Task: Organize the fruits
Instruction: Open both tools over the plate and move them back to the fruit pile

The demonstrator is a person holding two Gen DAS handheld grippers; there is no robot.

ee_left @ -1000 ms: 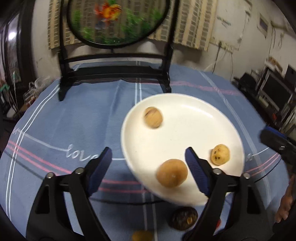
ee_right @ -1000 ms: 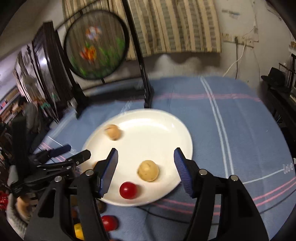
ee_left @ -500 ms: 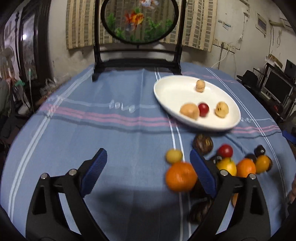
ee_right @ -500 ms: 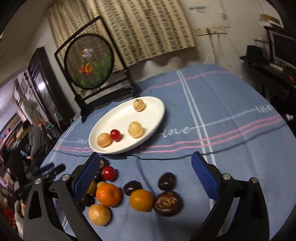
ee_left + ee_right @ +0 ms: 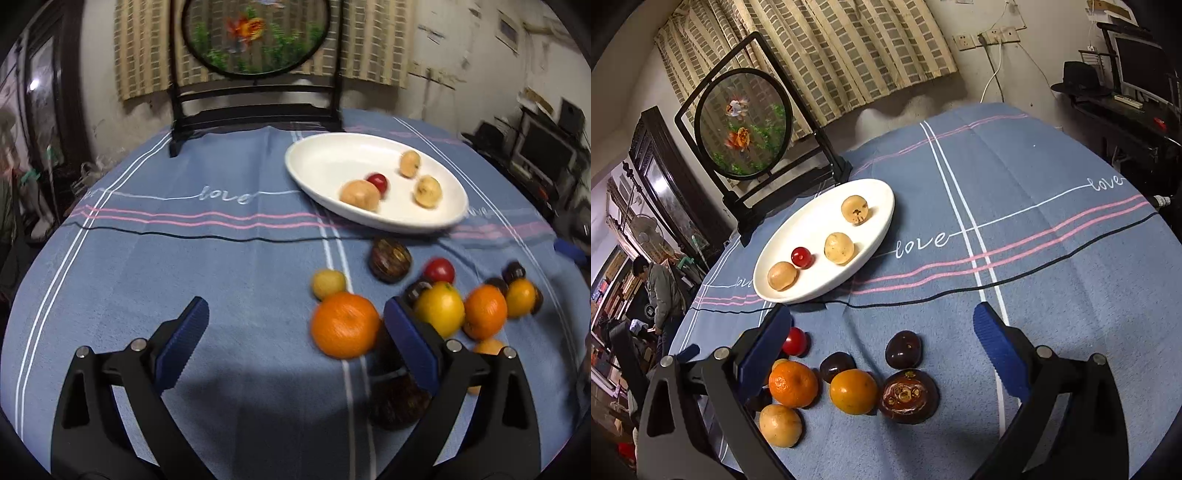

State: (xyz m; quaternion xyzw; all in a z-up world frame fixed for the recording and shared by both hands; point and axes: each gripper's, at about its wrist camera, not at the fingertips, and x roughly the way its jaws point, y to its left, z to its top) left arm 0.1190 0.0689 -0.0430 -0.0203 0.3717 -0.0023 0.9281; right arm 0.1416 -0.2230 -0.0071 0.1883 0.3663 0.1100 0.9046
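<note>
Blue tablecloth (image 5: 1015, 177) under loose fruit, left hand-held gripper (image 5: 295, 332) and right hand-held gripper (image 5: 882, 332) both wide apart, empty.

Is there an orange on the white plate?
No, the plate holds only three pale yellowish fruits and one small red one; the oranges lie on the tablecloth.

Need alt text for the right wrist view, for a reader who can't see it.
Open right hand-held gripper hangs over loose oranges and dark fruits on a blue striped tablecloth. Beyond sits a white oval plate holding three tan fruits and one small red fruit.
</note>
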